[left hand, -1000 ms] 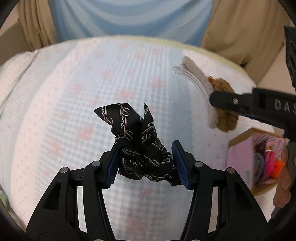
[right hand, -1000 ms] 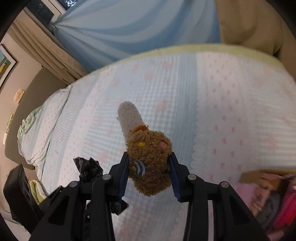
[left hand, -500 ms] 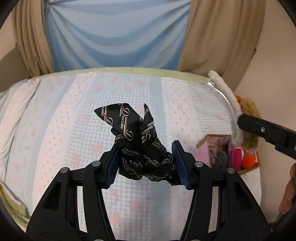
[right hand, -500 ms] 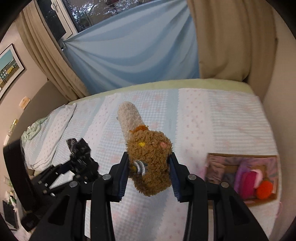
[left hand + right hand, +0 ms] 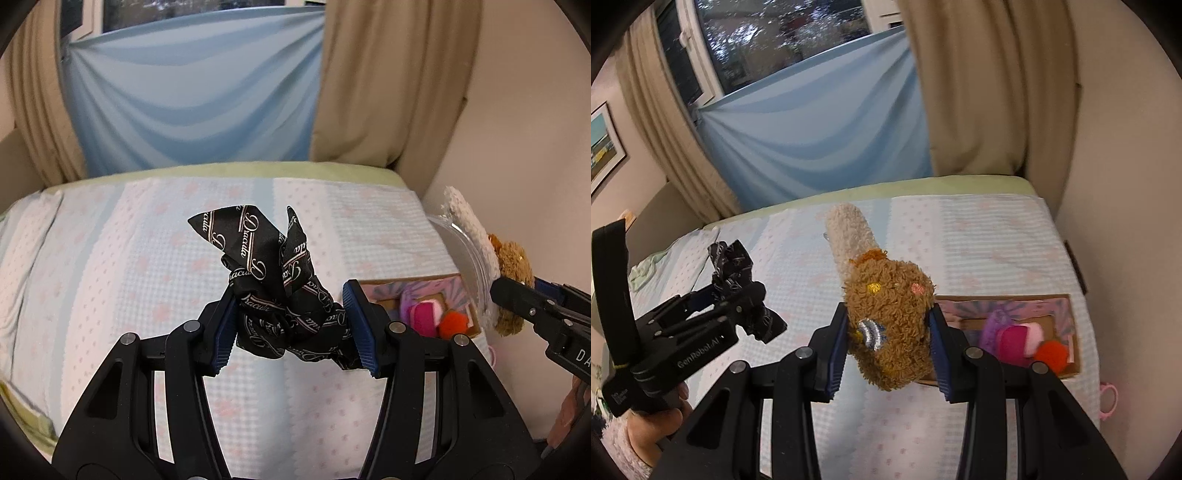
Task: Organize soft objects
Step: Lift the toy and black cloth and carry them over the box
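We've got the black scarf (image 5: 280,291), printed with pale script lettering, bunched up and pinched between the blue pads of our left gripper (image 5: 291,328), its loose corners poking up and away from the fingers. It hangs in the air above the bed (image 5: 122,280), clear of the bedspread. From the right wrist camera the same scarf (image 5: 733,275) shows at the left, knotted in the left gripper (image 5: 735,291), with the person's hand (image 5: 657,424) wrapped round the handle below.

Over on our right side, the right gripper (image 5: 888,343) is clamped on the brown plush toy (image 5: 890,325), pads pressing into its fuzzy sides. A cream, fluffy part (image 5: 849,232) sticks out beyond the brown body, pointing toward the far end of the bed. In the left wrist view that plush toy (image 5: 511,266) sits at the right edge, the cream part (image 5: 469,232) rising above it, with something clear and plastic-looking alongside that we cannot make out.

Beyond and right of the toy, a cardboard box (image 5: 1071,332) lies on the bedspread near the right wall, with pink and purple soft things and an orange ball (image 5: 1051,354) inside. A pink ring (image 5: 1108,400) lies just near of it.

At the far end, a blue sheet (image 5: 820,133) hangs between beige curtains (image 5: 979,88) below a window (image 5: 775,37).
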`<act>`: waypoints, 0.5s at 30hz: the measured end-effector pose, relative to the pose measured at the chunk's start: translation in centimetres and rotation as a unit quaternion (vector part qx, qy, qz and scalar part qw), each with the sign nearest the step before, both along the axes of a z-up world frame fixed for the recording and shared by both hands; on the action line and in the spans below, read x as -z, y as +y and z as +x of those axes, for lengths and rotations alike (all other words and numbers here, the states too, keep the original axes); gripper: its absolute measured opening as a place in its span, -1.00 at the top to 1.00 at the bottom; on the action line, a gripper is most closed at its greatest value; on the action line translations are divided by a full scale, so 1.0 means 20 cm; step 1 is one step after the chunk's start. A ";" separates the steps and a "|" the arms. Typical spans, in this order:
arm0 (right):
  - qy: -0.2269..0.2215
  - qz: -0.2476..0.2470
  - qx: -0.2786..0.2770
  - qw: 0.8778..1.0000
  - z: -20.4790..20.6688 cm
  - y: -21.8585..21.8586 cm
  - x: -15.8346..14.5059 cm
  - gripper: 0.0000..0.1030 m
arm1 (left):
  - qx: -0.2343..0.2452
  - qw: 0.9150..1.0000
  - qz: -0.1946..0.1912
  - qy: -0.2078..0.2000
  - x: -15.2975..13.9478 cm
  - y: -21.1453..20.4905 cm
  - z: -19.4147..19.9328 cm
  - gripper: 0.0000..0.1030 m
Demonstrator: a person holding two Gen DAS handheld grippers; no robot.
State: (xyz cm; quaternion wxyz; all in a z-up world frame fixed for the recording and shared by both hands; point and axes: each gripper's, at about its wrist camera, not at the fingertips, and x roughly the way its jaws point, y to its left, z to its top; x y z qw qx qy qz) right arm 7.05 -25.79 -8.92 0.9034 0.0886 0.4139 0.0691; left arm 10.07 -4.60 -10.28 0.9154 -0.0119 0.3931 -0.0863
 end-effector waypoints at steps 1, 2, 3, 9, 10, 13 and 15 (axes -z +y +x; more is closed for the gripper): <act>-0.001 -0.002 0.006 1.000 -0.01 -0.05 0.00 0.28 | 0.004 1.000 -0.001 -0.002 -0.01 -0.04 0.00 0.01; 0.000 -0.004 0.013 1.000 -0.01 -0.11 0.00 0.28 | 0.008 1.000 -0.002 -0.004 -0.01 -0.09 0.00 0.01; 0.001 -0.005 0.017 1.000 -0.02 -0.14 0.00 0.28 | 0.012 1.000 -0.003 -0.004 -0.01 -0.14 0.00 0.01; 0.021 -0.011 0.050 0.998 -0.01 -0.44 0.07 0.28 | 0.038 0.999 -0.012 0.011 0.05 -0.43 0.05 0.01; 0.026 -0.012 0.055 0.998 0.00 -0.49 0.08 0.28 | 0.042 0.999 -0.014 0.015 0.07 -0.49 0.06 0.01; 0.047 -0.014 0.067 0.997 0.04 -0.62 0.15 0.28 | 0.055 0.998 -0.011 0.027 0.13 -0.64 0.10 0.01; 0.061 -0.015 0.074 0.995 0.07 -0.71 0.21 0.28 | 0.062 0.997 -0.009 0.042 0.20 -0.74 0.15 0.01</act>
